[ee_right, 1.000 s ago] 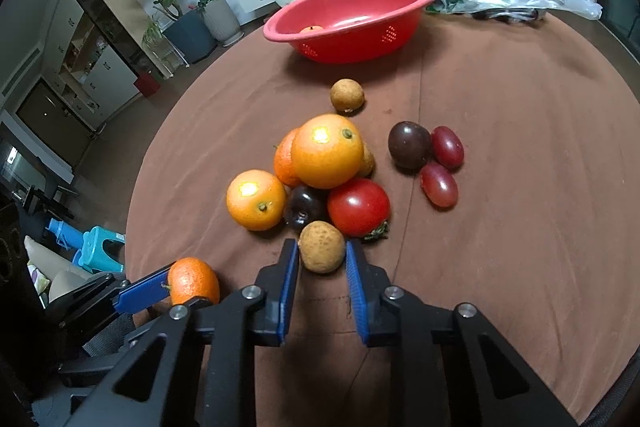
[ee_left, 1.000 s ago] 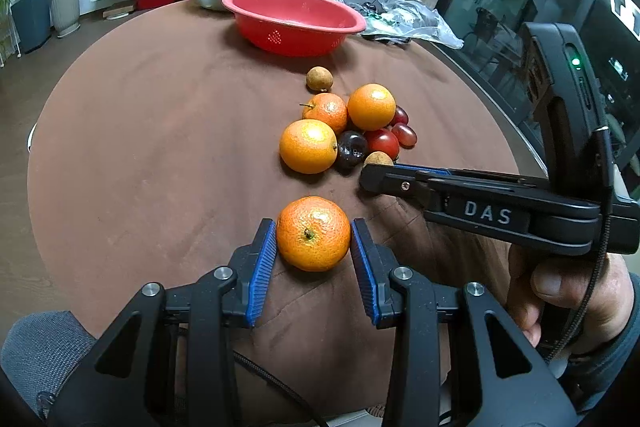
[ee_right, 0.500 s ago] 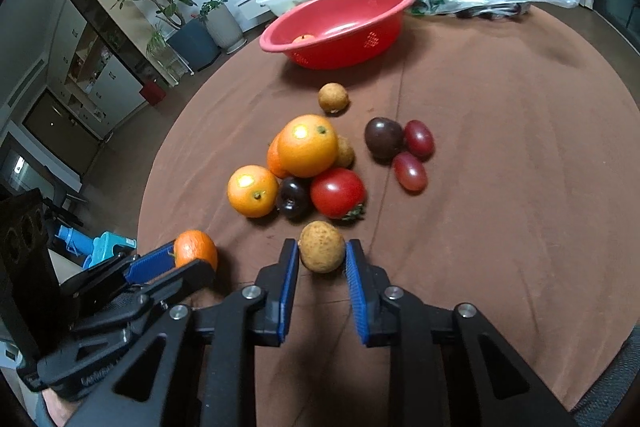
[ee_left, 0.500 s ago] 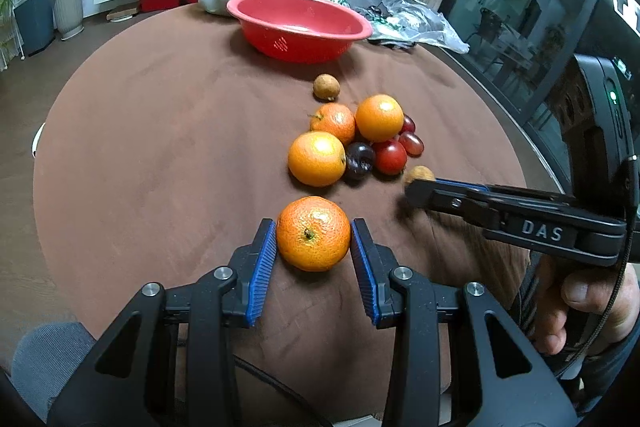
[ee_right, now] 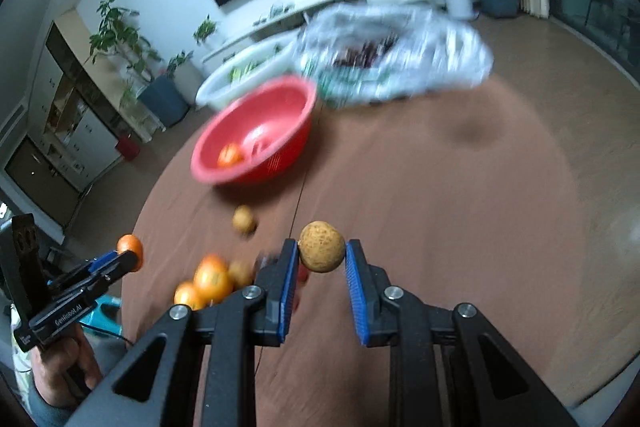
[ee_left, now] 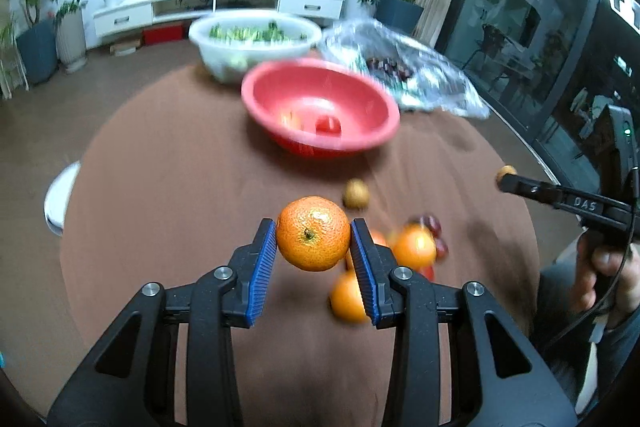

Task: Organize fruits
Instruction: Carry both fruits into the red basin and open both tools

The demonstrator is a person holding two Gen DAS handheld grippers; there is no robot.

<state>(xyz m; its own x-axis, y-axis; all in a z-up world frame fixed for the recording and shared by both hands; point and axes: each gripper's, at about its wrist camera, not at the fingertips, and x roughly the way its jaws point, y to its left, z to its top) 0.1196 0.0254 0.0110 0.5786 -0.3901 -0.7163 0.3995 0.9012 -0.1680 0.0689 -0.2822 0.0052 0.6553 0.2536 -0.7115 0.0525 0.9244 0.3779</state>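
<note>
My left gripper (ee_left: pixel 313 237) is shut on an orange mandarin (ee_left: pixel 313 233), held above the brown round table (ee_left: pixel 160 167). My right gripper (ee_right: pixel 322 251) is shut on a small tan round fruit (ee_right: pixel 322 246), also lifted off the cloth. Each gripper shows in the other's view: the right one (ee_left: pixel 505 174) at the far right, the left one (ee_right: pixel 130 253) at the lower left. A red bowl (ee_left: pixel 320 111) with some fruit inside stands ahead of both. The rest of the pile, oranges (ee_left: pixel 414 247) and small dark red fruits (ee_left: pixel 434 225), lies blurred below the grippers. A lone tan fruit (ee_left: pixel 356 193) sits nearer the bowl.
Behind the red bowl stand a white basin of greens (ee_left: pixel 254 41) and a clear plastic bag with dark fruit (ee_left: pixel 404 71). A white object (ee_left: pixel 60 199) juts out at the table's left edge. A hand (ee_left: pixel 608 267) holds the right gripper's handle.
Both grippers have risen off the table with their fruits and moved toward the red bowl. The fruit pile now lies below and behind the fingertips.
</note>
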